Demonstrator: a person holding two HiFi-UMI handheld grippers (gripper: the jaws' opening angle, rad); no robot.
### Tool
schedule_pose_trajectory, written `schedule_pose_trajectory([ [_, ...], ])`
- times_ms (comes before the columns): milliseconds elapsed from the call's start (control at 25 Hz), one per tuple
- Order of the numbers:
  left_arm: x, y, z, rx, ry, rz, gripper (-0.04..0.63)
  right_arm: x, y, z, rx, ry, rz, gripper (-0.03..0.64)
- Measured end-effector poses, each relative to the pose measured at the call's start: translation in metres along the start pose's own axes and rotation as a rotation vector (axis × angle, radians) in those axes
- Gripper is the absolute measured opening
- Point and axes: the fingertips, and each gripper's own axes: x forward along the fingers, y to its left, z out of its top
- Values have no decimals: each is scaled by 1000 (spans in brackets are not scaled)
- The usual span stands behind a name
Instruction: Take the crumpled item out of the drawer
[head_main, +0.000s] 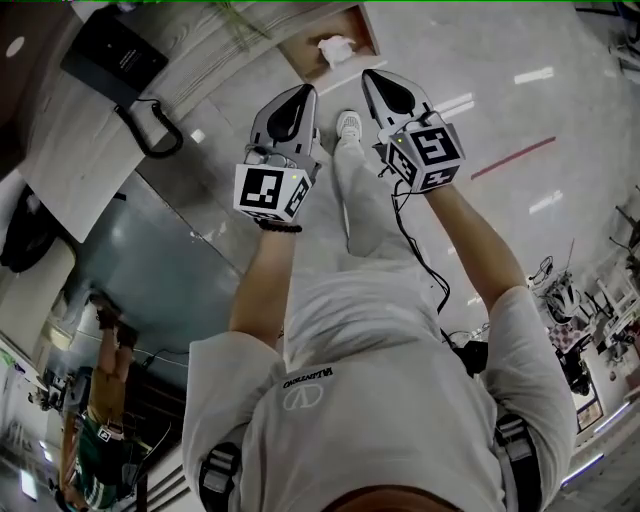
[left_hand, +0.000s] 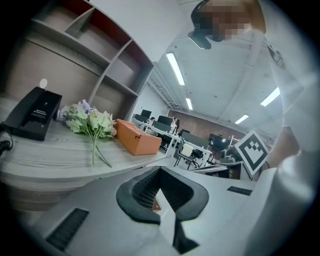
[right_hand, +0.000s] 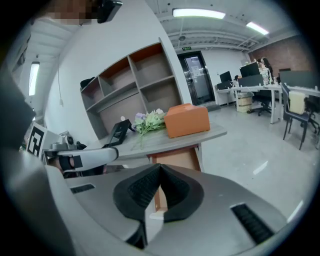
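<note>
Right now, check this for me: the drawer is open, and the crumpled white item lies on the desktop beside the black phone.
Not right. The crumpled white item lies inside the open drawer, not on the desktop, where the black phone sits. The head view shows this.

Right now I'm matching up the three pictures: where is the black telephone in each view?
Head view: black telephone at top left.
Left gripper view: far left, beside the flowers.
Right gripper view: left of centre, small, by the flowers.
Shared landmark: the grey desk under it, in all three.
</note>
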Motion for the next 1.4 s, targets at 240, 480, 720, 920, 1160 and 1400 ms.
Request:
schedule_pose_trajectory([
  [240, 21, 18, -40, 19, 36, -17, 0, 40, -18, -33, 18, 22, 5, -2],
  [480, 33, 36, -67, -13, 47, 18, 0, 73, -32, -63, 49, 77, 17, 0],
  [720, 51, 38, -86, -26, 48, 6, -2, 97, -43, -93, 11, 161, -10, 0],
  [920, 65, 36, -103, -42, 55, 1, 0, 107, -54, -102, -8, 176, -25, 0],
  [1160, 78, 30, -114, -61, 63, -12, 0, 118, -63, -116, 7, 218, 3, 78],
  [1400, 91, 29, -120, -63, 64, -18, 0, 127, -71, -123, -19, 240, -15, 78],
])
